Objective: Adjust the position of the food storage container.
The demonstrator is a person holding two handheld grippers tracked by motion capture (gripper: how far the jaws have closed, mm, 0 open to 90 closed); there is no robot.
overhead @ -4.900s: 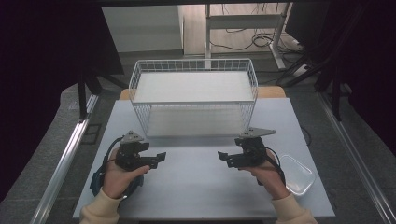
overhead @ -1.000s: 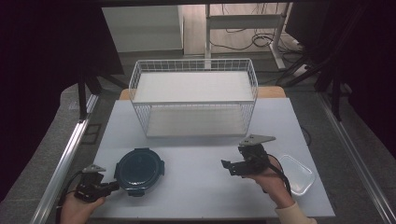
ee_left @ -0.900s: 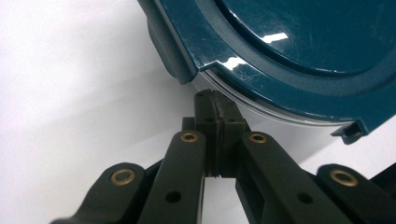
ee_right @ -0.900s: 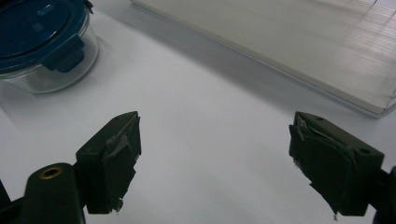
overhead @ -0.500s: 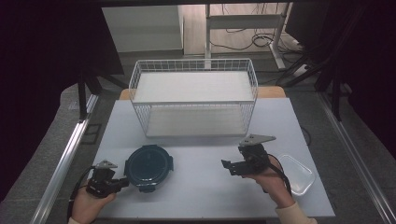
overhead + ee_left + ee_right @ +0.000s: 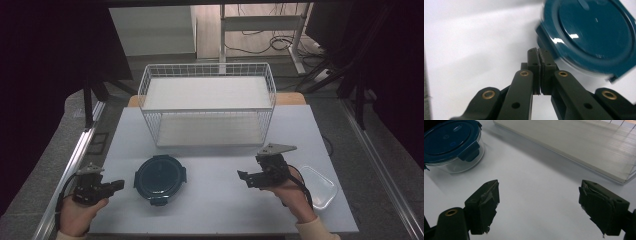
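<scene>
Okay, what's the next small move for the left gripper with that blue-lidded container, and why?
Probably open the left gripper and ease it toward the container. Its fingers are shut with nothing between them, just short of the lid's near clip, so they cannot take hold yet. The right gripper waits open on the other side.

A round glass container [image 6: 160, 179] sits upright on the white table, front left of centre, just ahead of the wire basket. Its dark teal lid [image 6: 594, 32] is on, with the clip flaps folded down against the clear wall [image 6: 456, 163]. Nothing shows through the glass; it looks empty.
</scene>
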